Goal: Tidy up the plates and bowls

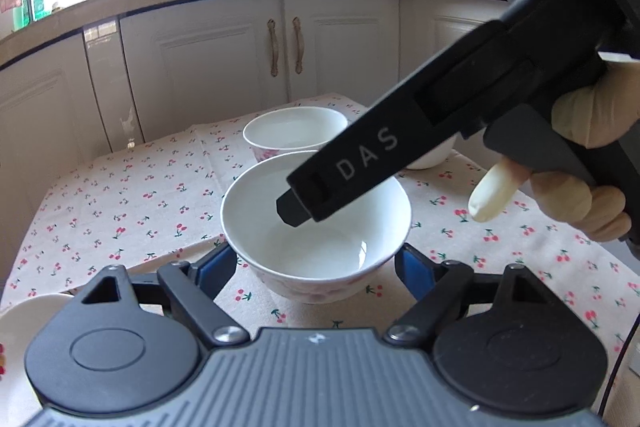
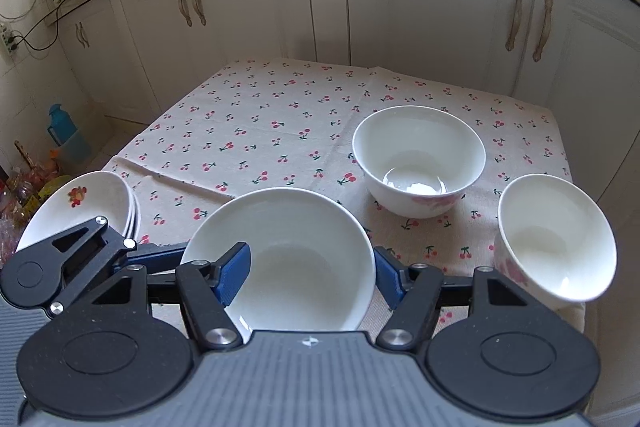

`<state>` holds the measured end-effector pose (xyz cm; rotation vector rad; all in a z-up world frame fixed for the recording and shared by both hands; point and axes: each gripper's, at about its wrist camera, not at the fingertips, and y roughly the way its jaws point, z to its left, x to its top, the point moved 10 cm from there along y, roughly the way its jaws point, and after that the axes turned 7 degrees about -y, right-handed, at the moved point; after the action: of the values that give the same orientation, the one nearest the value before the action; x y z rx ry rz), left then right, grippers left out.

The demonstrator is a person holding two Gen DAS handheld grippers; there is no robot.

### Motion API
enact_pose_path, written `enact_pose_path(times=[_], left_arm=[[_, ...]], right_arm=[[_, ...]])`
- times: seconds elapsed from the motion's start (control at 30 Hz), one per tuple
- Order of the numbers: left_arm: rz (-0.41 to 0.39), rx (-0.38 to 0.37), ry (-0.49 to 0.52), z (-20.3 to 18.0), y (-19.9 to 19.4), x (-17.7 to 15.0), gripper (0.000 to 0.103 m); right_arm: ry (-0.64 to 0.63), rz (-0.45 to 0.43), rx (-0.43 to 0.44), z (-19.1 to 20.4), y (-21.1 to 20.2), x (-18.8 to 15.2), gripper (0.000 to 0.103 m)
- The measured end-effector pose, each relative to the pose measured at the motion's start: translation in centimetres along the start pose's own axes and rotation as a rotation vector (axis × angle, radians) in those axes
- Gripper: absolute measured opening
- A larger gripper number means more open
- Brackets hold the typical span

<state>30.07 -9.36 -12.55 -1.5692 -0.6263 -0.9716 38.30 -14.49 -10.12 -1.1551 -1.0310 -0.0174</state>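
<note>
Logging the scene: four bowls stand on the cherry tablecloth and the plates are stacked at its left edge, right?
Not four: three bowls stand on the cherry tablecloth, as the right wrist view shows. The plates are stacked at its left edge.

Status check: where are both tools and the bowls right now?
Left tool open around near bowl. Right tool open, one finger inside it. Two more bowls beyond; plates stacked left. Path clear.

Left gripper (image 1: 316, 267) is held low, its 2 blue pads (image 1: 218, 267) spread wide. Right gripper (image 2: 312, 277) is likewise spread, 1 finger (image 2: 234, 275) set inside a rim. The gloved right hand (image 1: 588, 163) is wrapped around its handle.
</note>
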Motion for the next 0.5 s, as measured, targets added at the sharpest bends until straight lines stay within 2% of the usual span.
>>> enact_pose_path(times=[0.5], left_arm=[[0.003, -0.060, 0.063, -0.9, -7.3, -2.0, 0.086]], right_arm=[[0.021, 0.006, 0.005, 5.2, -4.5, -3.1, 0.072]])
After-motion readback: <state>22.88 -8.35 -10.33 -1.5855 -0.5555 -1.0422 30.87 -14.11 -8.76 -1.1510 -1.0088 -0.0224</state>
